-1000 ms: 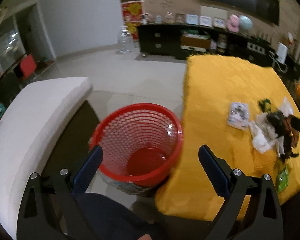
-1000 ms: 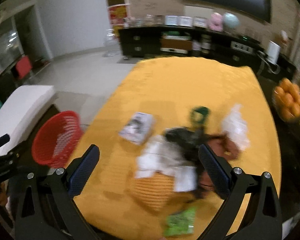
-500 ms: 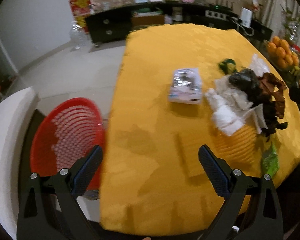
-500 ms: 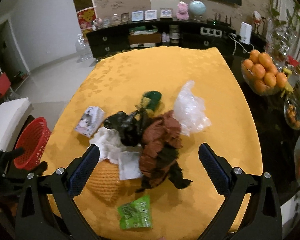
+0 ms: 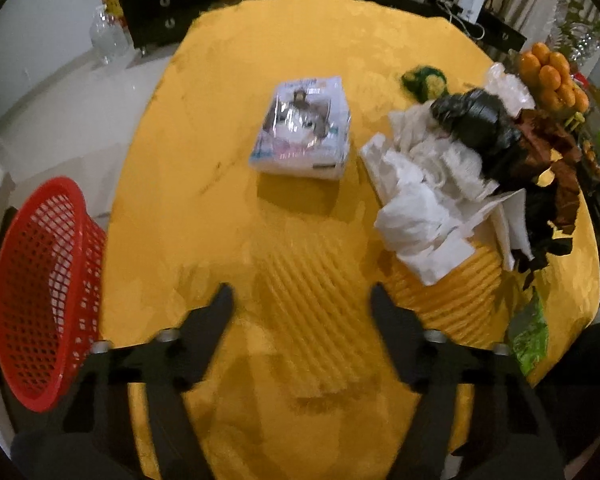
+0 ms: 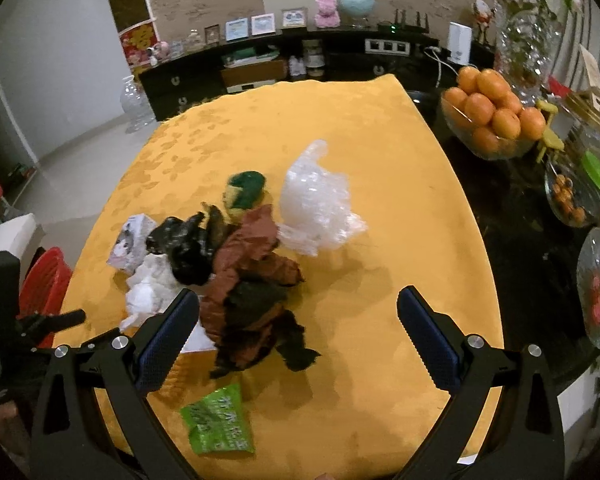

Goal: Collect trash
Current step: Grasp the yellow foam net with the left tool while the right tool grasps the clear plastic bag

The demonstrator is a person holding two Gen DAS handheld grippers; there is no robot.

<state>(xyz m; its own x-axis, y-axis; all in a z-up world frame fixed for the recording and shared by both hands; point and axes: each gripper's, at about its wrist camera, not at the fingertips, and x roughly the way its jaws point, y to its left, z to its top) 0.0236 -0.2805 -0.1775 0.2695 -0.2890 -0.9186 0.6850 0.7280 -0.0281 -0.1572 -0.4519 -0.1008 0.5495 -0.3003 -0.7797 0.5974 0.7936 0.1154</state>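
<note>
While blur smears the left view, the right view is sharp.

Hard to make out: the left claw is blurred; a ribbed yellow foam net lies between its fingers, nearly lost against the yellow bench cloth. Contact cannot be told.

Left claw: its jaws have just been closing and stand half-spread, pads apart from the net, grasping nothing.

Right claw: released, wide apart, hovering over the near end of the brown paper; nothing pinched.

Cut off: the red basket is clipped at the left edge, beside the bench, off its side.

Basket contents: what shows of the inside looks bare.

Trash pile: white tissues, a black bag, the brown paper and a clear plastic bag lie heaped and touching on the bench.

Loose pieces: a green wrapper lies flat near the front edge; a tissue pack sits apart, long axis running away from the claw.

Bowl: oranges piled in a glass bowl beyond the cloth.
</note>
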